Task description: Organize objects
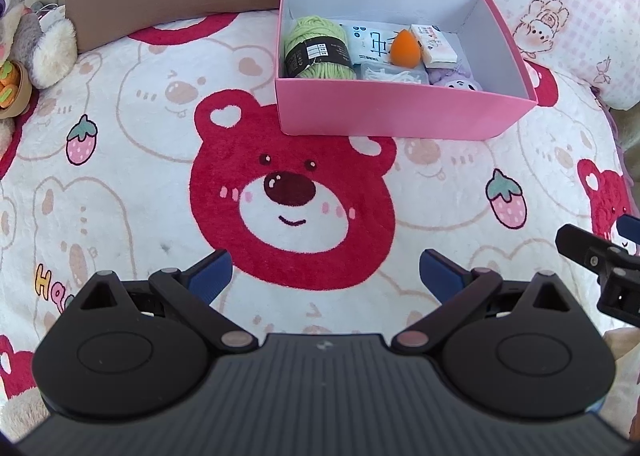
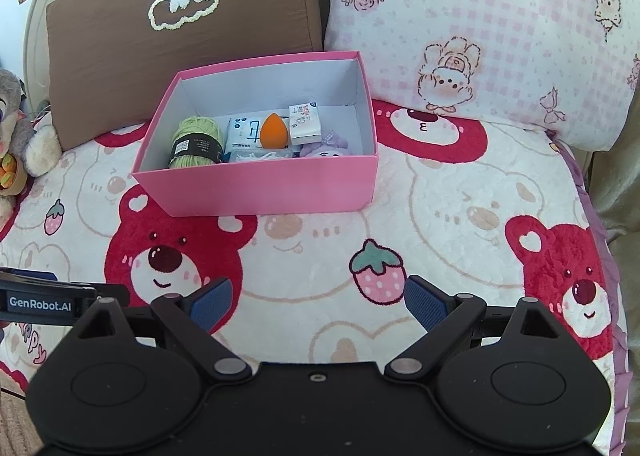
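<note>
I have both tongs spread wide and empty, hovering low over the bear-print blanket [image 1: 120, 159] on the bed. My left tongs [image 1: 326, 276] sit over the big red bear face [image 1: 292, 199], blue pads [image 1: 212, 274] well apart; my right tongs [image 2: 318, 302] hang just short of a pink strawberry print [image 2: 378, 274], and each pair shows at the edge of the other's view. The pink box [image 2: 260, 191] stands open on the blanket, ahead of both: up and to the right of my left tongs, up and a little left of my right tongs, well clear of either. Inside it, from my left, lie a green yarn ball [image 2: 196, 143] with a black label, a white packet [image 2: 244, 131] with an orange teardrop sponge [image 2: 274, 131] resting on it, a small white carton [image 2: 306, 123], a clear pack of white pieces [image 2: 262, 155] against the near wall, and a purple plush [image 2: 326, 147] toward the right end. Behind the box a brown pillow [image 2: 180, 15] and a pink checked pillow [image 2: 480, 27] lean side by side. Far to the left of both tongs a grey plush toy [image 1: 20, 15] sits at the blanket's edge.
</note>
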`<control>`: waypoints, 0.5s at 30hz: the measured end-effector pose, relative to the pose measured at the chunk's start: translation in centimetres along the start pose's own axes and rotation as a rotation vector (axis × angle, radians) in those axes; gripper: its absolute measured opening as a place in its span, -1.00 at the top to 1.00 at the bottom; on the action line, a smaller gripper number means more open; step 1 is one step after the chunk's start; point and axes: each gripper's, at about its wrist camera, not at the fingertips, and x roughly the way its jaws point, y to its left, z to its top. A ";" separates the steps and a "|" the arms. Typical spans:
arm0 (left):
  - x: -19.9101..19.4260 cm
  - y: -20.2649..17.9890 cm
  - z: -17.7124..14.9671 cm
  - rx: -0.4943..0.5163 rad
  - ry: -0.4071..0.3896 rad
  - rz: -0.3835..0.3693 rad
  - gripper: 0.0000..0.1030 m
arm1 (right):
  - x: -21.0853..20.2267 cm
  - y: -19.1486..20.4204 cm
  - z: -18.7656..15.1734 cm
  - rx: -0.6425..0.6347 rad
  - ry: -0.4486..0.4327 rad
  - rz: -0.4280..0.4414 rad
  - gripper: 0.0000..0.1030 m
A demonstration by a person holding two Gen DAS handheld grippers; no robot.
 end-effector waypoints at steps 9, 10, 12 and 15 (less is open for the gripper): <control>0.2 0.0 0.0 0.009 -0.001 0.002 -0.97 | -0.1 -0.1 0.0 0.001 0.002 0.001 -0.84; 0.2 0.0 0.0 0.011 -0.002 0.002 -0.97 | -0.1 -0.1 0.0 0.000 0.002 0.001 -0.84; 0.2 -0.2 0.0 0.015 -0.006 0.009 -0.97 | -0.1 -0.1 0.0 0.000 0.002 0.001 -0.84; 0.2 -0.2 0.0 0.021 -0.005 0.011 -0.97 | -0.1 -0.1 0.0 0.001 0.002 0.002 -0.84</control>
